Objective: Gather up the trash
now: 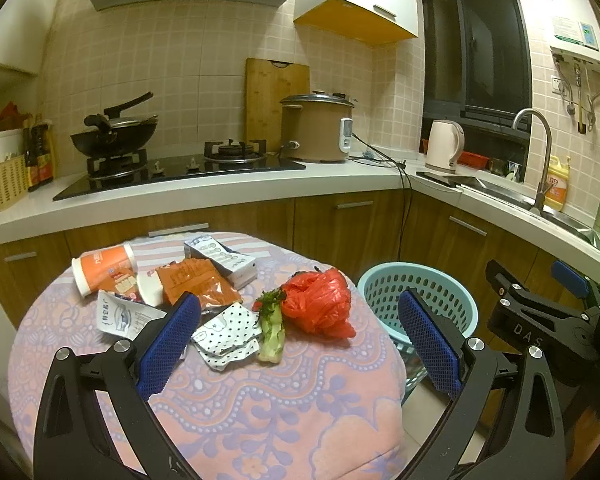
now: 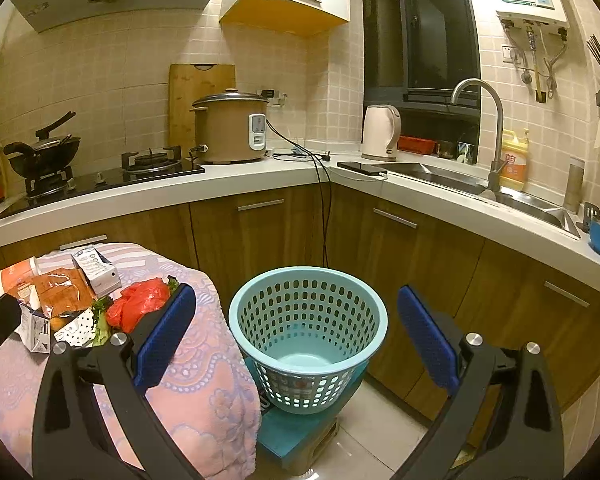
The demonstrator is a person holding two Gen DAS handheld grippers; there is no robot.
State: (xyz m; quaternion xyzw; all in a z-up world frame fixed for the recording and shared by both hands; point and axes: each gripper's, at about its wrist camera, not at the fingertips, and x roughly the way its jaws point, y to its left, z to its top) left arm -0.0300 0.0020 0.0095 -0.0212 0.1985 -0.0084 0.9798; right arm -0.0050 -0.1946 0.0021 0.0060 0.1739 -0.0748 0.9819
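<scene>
Left wrist view: the left gripper (image 1: 300, 336) is spread wide, its blue fingers (image 1: 168, 344) well apart with nothing between them, and it hangs above the near part of a round table (image 1: 236, 408) covered with a pink and lilac cloth. Ahead of the gap between the fingers lies a crumpled red plastic bag (image 1: 320, 304), and touching its left side is a green vegetable stalk (image 1: 272, 332). Just beside the left finger is a white wrapper with black dots (image 1: 226, 338); farther ahead on that side are an orange snack packet (image 1: 198, 284), an orange and white cup lying on its side (image 1: 102, 268), a grey and white carton (image 1: 222, 260) and a white and blue wrapper (image 1: 120, 316). Past the right finger, off the table edge and lower down, stands a light blue perforated basket (image 1: 420, 292). The right gripper (image 1: 540, 320) shows at the far right only as black body parts; its state cannot be told from here. Right wrist view: the right gripper (image 2: 296, 332) is spread fully, holding nothing, and the basket (image 2: 308, 332) sits directly ahead between its fingers, upright on a teal block (image 2: 296, 436) on the floor; its floor, as far as it shows, is bare. The table (image 2: 204, 364) is to the left of the left finger, with the red bag (image 2: 140, 304) just beyond that fingertip and the other litter (image 2: 60, 292) farther left.
</scene>
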